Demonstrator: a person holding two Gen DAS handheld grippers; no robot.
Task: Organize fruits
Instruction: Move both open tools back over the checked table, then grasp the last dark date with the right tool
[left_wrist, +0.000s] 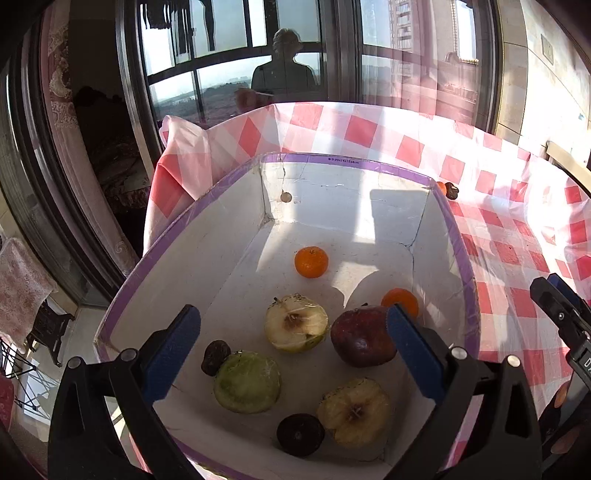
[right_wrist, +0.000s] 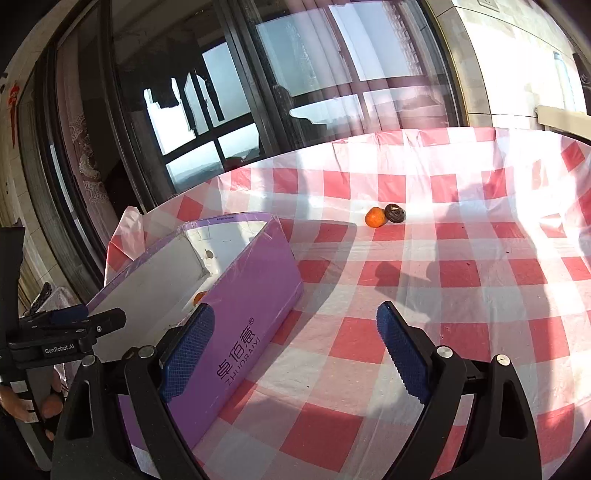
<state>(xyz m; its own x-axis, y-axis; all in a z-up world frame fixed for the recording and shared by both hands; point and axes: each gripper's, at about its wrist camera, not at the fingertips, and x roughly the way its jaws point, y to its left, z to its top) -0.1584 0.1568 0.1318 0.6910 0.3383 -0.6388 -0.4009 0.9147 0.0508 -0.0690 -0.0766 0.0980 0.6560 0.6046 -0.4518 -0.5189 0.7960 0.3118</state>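
I see a red-and-white checked tablecloth (right_wrist: 424, 295) covering the table, sunlit and wrinkled. Behind it stands a dark-framed window (left_wrist: 236, 59), with clothes (right_wrist: 184, 96) hanging outside and a lace curtain (left_wrist: 59, 85) at its left.

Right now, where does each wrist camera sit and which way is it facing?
Left wrist: rides the left gripper, open, looking down into the purple-rimmed box of fruit; the right gripper's tip shows at the right edge.
Right wrist: rides the right gripper, open, looking across the checked tablecloth; the left gripper and a hand show at left.
Shared: the box, and beyond it the small orange beside a dark fruit.
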